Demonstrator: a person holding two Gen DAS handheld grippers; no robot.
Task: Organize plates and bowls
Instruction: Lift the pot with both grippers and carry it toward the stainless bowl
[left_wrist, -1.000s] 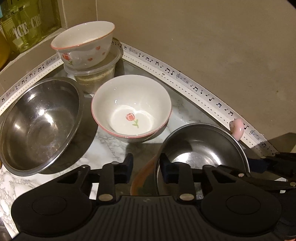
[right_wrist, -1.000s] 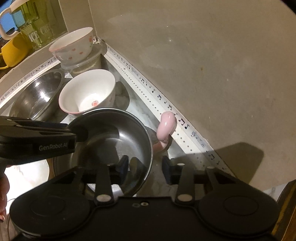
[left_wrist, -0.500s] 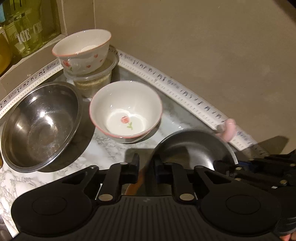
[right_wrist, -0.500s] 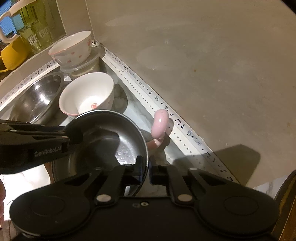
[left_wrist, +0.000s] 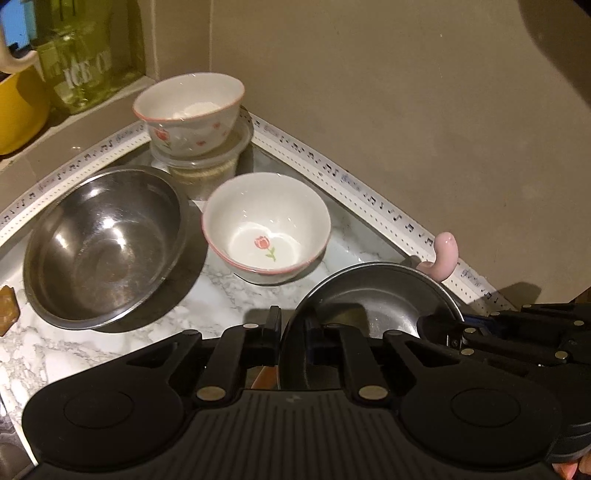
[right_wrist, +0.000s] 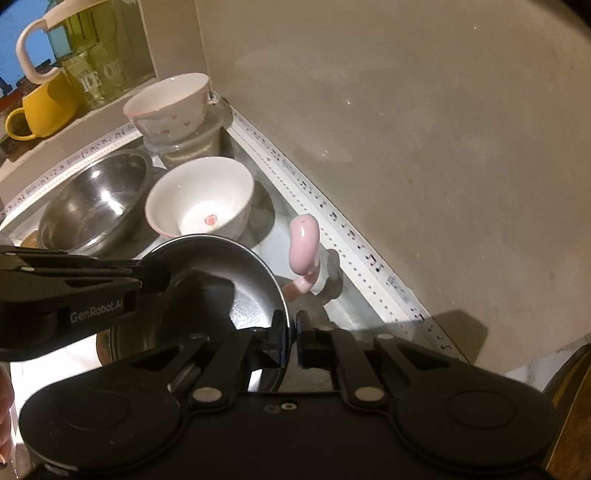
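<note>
- My left gripper (left_wrist: 293, 332) is clamped on the near-left rim of the small steel bowl (left_wrist: 380, 299); the rim sits pinched btwn the two pads.
- My right gripper (right_wrist: 293, 334) is clenched on the same bowl's right rim, w/ the pads pressed tight to the thin edge.
- So the bowl hangs btwn both tools, one grip on each side, tilted a bit, just in front of my fingers.
- From the right cam, my left tool reaches in from the left across the bowl's far rim.
- Ahead of the left tool: white tulip bowl (left_wrist: 266, 229) upright on the marble counter (left_wrist: 221, 291), close beyond the steel bowl.
- Ahead and to the left: big steel bowl (left_wrist: 103, 243), upright, beside the tulip bowl.
- Further ahead, in the corner: second floral bowl (left_wrist: 188, 110) stacked on a clear lidded tub (left_wrist: 207, 166).
- To the right of the held bowl, by the wall strip: pink hook-shaped thing (right_wrist: 303, 243), can't tell what it is.
- Up on the ledge far-left: yellow mug (right_wrist: 44, 107) and a glass jar (left_wrist: 81, 59).
</note>
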